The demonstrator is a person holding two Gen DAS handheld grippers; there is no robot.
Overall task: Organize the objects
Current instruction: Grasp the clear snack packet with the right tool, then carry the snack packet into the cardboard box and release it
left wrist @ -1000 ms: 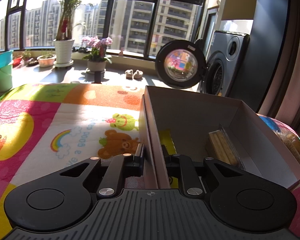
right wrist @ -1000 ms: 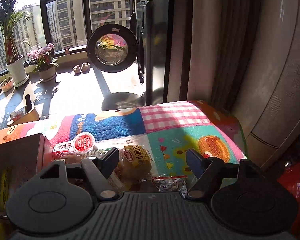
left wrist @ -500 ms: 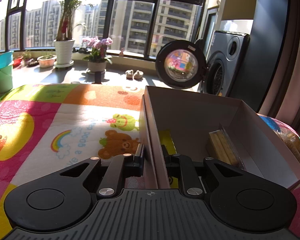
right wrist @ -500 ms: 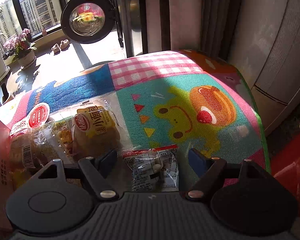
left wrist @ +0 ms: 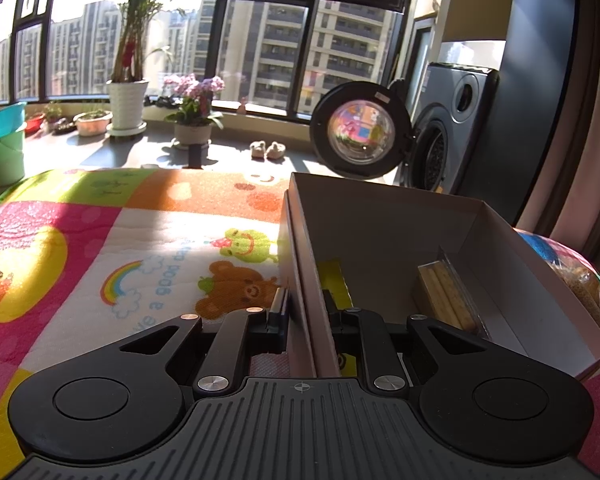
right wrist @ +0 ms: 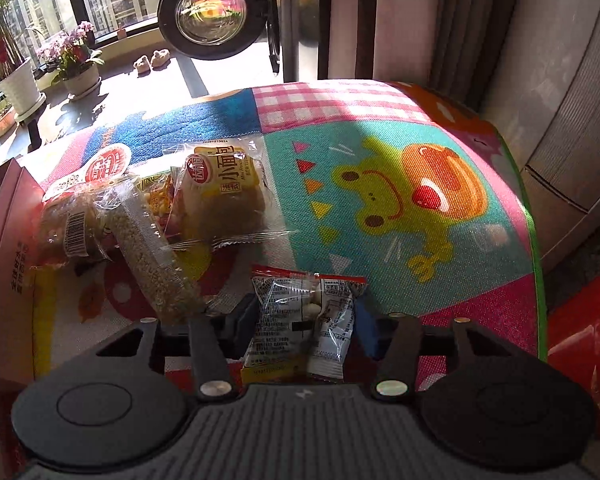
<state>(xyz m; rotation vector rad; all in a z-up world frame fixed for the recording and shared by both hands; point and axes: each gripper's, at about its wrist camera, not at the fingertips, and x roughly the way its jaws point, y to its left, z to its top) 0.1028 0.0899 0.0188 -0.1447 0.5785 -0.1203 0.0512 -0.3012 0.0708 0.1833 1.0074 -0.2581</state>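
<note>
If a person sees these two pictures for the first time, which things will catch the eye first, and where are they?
The bright cartoon play mat fills both views, with a big frog print near the right tool, whose open fingers lie on either side of a small clear snack packet. The left tool pinches the side wall of an open cardboard box with a biscuit pack inside. Behind, a round washing machine door stands open.

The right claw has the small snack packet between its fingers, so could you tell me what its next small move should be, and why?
Probably close the right claw on the small snack packet. The packet lies between the open fingers, which flank it, and the left claw already grips the box wall, steadying it.
</note>
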